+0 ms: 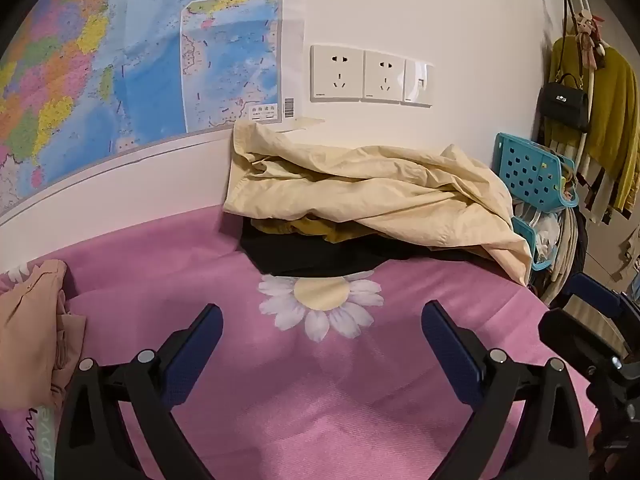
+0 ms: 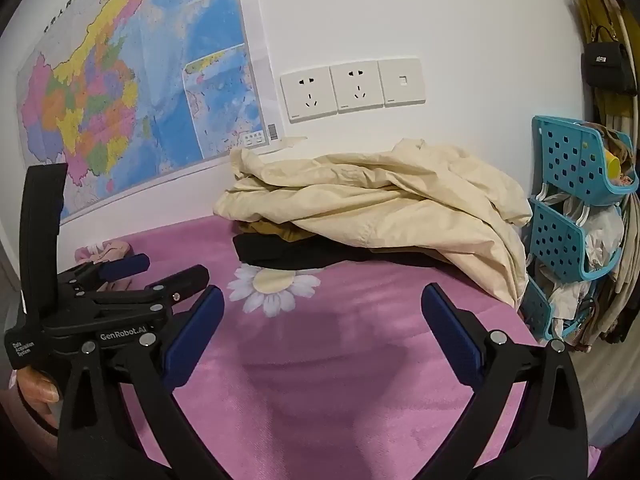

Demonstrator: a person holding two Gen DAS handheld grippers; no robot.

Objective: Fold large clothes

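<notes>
Both the left gripper [image 1: 322,330] and right gripper [image 2: 322,312] gape wide and empty over the pink bedsheet [image 1: 320,400], the cream garment [image 1: 360,196] heaped straight ahead beyond the daisy print [image 1: 320,304], long axis crosswise, roughly equally near both.

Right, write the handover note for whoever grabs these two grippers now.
Left gripper: open, empty, hovering over the pink bedspread.
Right gripper: open, empty, beside the left one.
Clothes: cream garment lies crumpled on top of a mustard piece and a black piece, against the wall ahead. A peach garment sits at the bed's left edge.
Done: the cream garment is not folded.
Left: pull the cream garment onto the open bedspread, spread it, fold it.
</notes>
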